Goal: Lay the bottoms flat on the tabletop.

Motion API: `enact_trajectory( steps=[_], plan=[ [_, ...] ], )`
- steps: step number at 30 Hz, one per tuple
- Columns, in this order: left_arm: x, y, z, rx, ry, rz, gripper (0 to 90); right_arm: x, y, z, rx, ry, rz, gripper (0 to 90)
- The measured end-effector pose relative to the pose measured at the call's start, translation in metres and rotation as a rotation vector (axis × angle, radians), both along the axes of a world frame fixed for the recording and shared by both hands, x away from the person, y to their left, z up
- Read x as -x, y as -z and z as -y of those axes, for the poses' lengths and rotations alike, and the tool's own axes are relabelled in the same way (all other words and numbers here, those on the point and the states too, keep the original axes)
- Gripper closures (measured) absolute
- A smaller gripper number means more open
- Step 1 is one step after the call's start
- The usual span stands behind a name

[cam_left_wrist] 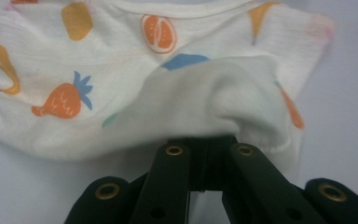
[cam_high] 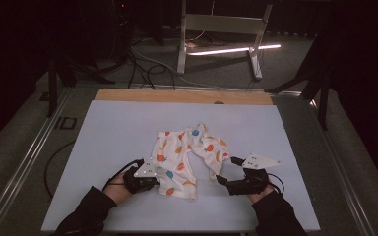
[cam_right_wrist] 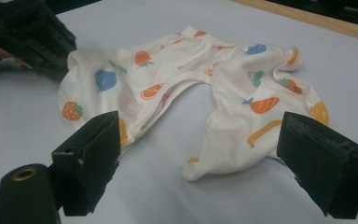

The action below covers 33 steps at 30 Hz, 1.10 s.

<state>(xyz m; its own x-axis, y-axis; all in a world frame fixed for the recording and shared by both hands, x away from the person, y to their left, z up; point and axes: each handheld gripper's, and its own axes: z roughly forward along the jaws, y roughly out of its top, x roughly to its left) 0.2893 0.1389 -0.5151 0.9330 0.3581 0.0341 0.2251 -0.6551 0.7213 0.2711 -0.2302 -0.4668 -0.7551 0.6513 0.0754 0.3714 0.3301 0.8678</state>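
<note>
A small pair of white baby trousers (cam_high: 187, 157) printed with orange and blue fruit lies crumpled on the pale table cover (cam_high: 113, 128), legs spread toward the right. My left gripper (cam_high: 155, 181) sits at the garment's near left edge, shut on a fold of the cloth (cam_left_wrist: 223, 102), which bunches up right at the closed jaws (cam_left_wrist: 208, 140). My right gripper (cam_high: 225, 169) stands open just short of the end of the nearer trouser leg (cam_right_wrist: 233, 140), its wide jaws on either side of it and apart from the fabric. The left gripper (cam_right_wrist: 32, 32) shows beyond the trousers (cam_right_wrist: 168, 70).
A wooden strip (cam_high: 177, 96) runs along the table's far edge. Beyond it on the dark floor are cables (cam_high: 147, 69), a metal frame (cam_high: 221, 29) and a bright light bar (cam_high: 231, 50). Bare table cover surrounds the garment on all sides.
</note>
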Motion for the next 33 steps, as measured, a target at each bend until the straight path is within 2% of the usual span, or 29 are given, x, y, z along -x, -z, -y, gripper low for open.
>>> enact_trajectory(
  steps=[9, 10, 12, 16, 18, 21, 23, 25, 28, 33],
  plan=[
    [0.034, -0.016, -0.028, 0.114, 0.012, 0.010, 90.0, 0.000, 0.000, 0.002, 0.007, 0.005, -0.004, 13.7],
    [0.038, -0.018, -0.031, 0.132, 0.012, -0.001, 90.0, 0.000, 0.000, 0.002, 0.008, 0.008, -0.004, 13.7],
    [0.046, -0.019, -0.035, 0.122, 0.013, 0.019, 90.0, 0.000, 0.000, 0.002, 0.010, 0.008, -0.004, 13.7],
    [0.056, -0.019, -0.044, 0.119, 0.007, 0.029, 89.9, 0.000, 0.000, 0.002, 0.014, 0.005, -0.005, 13.7],
    [0.057, -0.020, -0.044, 0.132, 0.004, 0.041, 78.0, 0.000, 0.000, 0.002, 0.014, 0.004, -0.006, 13.7],
    [0.056, -0.020, -0.038, 0.137, 0.041, 0.041, 70.3, 0.000, 0.000, 0.001, 0.013, 0.002, -0.003, 13.7],
    [0.054, -0.018, -0.030, 0.117, 0.061, 0.042, 67.5, 0.000, 0.001, 0.001, 0.013, 0.002, -0.007, 13.7],
    [0.051, -0.013, -0.024, 0.101, 0.071, 0.037, 60.3, 0.000, 0.001, 0.001, 0.016, 0.000, -0.007, 13.8],
    [0.046, -0.007, -0.016, 0.051, 0.078, 0.032, 54.3, 0.000, 0.001, 0.001, 0.017, -0.001, -0.006, 13.8],
    [0.035, 0.004, -0.007, -0.027, 0.106, 0.007, 55.2, 0.000, 0.001, 0.001, 0.018, -0.003, -0.005, 13.7]
  ],
)
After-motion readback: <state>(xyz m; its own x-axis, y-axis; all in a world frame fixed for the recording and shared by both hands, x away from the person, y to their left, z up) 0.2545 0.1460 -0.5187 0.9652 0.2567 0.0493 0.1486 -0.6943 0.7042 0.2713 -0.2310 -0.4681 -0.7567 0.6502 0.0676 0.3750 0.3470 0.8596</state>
